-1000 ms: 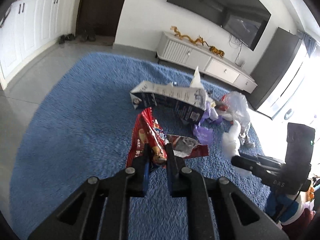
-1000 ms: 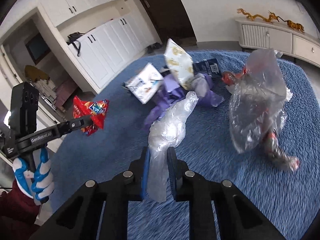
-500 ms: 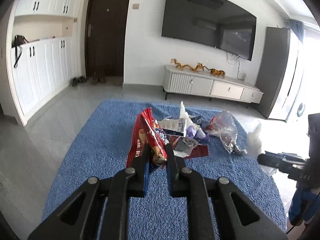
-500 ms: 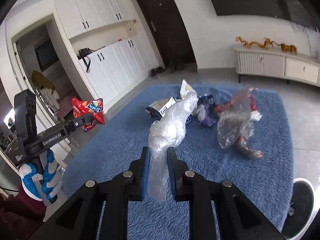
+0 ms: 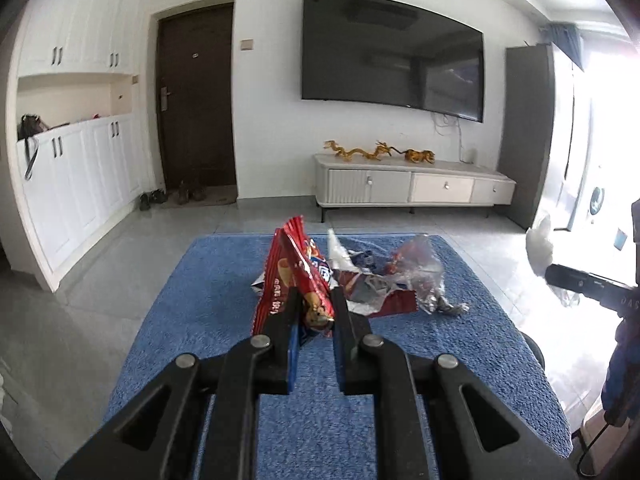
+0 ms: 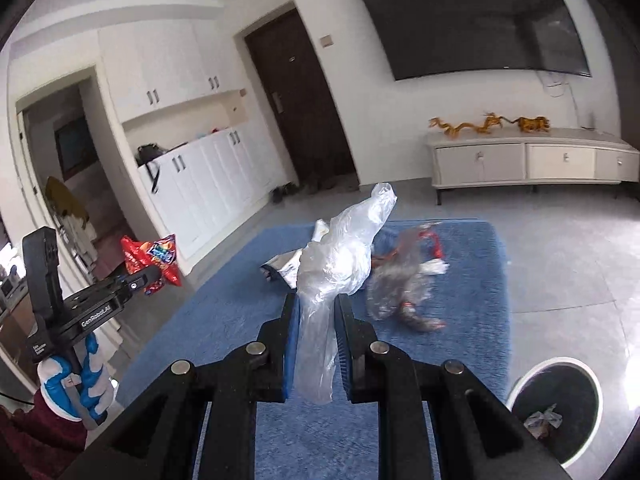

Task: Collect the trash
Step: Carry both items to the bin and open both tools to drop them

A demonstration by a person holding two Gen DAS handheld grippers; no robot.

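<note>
1. My left gripper (image 5: 314, 312) pinches the red wrapper (image 5: 298, 280) tight; my right gripper (image 6: 317, 316) is clamped on the clear bag (image 6: 340, 264) — both pieces hang clear above the rug (image 5: 200, 320).
2. More trash (image 5: 416, 280) lies on the rug ahead.
3. The bin (image 6: 556, 408) sits low on my right, just off the rug.
4. I'd carry both over it without slackening — the bag is slippery — and part the fingers only once directly above the rim.
</note>
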